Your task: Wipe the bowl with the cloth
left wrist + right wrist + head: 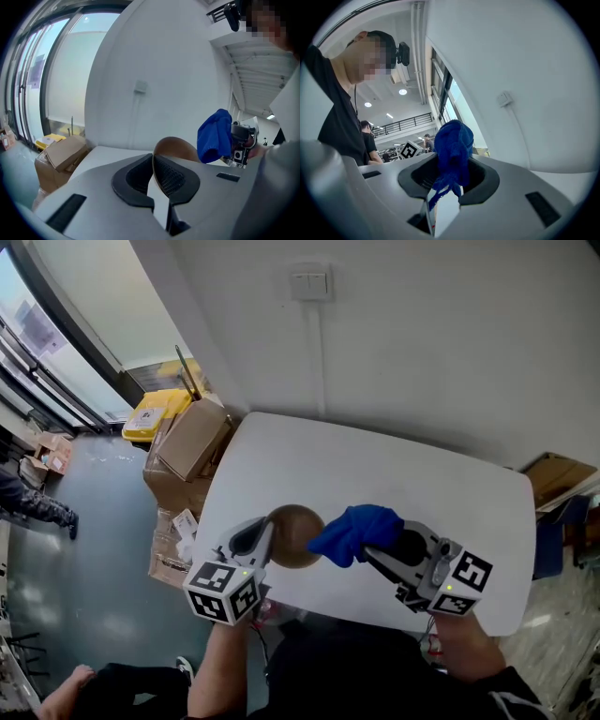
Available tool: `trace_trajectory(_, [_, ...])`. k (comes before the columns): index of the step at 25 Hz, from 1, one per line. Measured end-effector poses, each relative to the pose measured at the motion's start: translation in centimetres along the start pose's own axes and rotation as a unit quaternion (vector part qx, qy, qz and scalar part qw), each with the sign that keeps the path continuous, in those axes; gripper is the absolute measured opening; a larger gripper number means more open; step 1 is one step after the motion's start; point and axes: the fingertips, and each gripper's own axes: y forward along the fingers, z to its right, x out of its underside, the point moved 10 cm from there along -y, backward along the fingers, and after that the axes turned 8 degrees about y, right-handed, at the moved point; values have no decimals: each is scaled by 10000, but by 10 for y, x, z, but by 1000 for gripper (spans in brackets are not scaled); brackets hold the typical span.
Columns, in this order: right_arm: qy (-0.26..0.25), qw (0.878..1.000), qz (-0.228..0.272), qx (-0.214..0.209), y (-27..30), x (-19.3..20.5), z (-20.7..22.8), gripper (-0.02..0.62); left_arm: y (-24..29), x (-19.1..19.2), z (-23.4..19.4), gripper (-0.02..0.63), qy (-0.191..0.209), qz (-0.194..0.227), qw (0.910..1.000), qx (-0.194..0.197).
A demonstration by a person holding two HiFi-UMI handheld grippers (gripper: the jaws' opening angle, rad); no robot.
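A brown bowl (294, 534) hangs over the near part of the white table (375, 474), tilted on its side. My left gripper (265, 538) is shut on the bowl's rim (154, 161), which runs thin between the pads. A bunched blue cloth (354, 532) is clamped in my right gripper (371, 554), just right of the bowl and touching or nearly touching it. In the right gripper view the blue cloth (452, 152) sticks up out of the shut jaws. In the left gripper view, the blue cloth (214, 136) hangs beside the bowl (177, 147).
Cardboard boxes (187, 451) and a yellow object (155, 413) stand on the floor left of the table. A wall with a light switch (310, 283) lies behind it. Another box (555, 476) sits at the far right. A window runs along the left.
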Motion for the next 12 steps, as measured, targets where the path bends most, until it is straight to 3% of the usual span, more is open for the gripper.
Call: trace_trajectory(12, [495,9972,-564,4,18,24,47,112,77,67,-31,21,-895,-810,9927,-29])
